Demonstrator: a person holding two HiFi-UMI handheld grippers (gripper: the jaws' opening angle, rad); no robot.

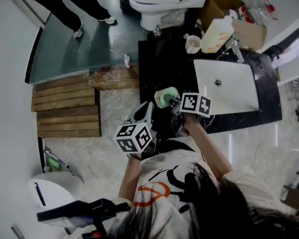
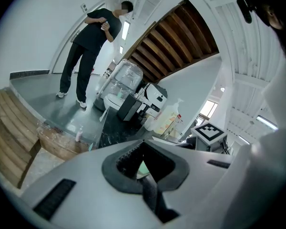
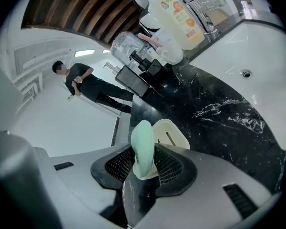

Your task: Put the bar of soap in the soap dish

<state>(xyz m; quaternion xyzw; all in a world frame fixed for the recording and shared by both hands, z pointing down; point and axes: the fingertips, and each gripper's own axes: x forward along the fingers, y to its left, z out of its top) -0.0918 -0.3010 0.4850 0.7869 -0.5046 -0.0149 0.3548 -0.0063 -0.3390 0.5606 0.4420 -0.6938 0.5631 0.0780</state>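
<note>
A pale green bar of soap (image 3: 143, 147) stands on edge between the jaws of my right gripper (image 3: 144, 165), which is shut on it. Just beyond the soap a cream soap dish (image 3: 174, 133) with slots sits on the black marbled counter (image 3: 214, 113). In the head view the soap (image 1: 164, 100) hangs at the dish (image 1: 168, 91), near the counter's front left corner, with the right gripper (image 1: 172, 102) behind it. My left gripper (image 1: 144, 113) hovers below and to the left, off the counter edge. Its jaws (image 2: 145, 171) are closed together with nothing held.
A white sink (image 1: 229, 86) lies right of the dish. At the back of the counter stand a mug (image 1: 193, 44), a large pump bottle (image 1: 217, 34) and a cardboard box (image 1: 239, 21). A toilet (image 1: 157, 4), a wooden step (image 1: 65, 108) and a standing person (image 1: 70, 4) are further off.
</note>
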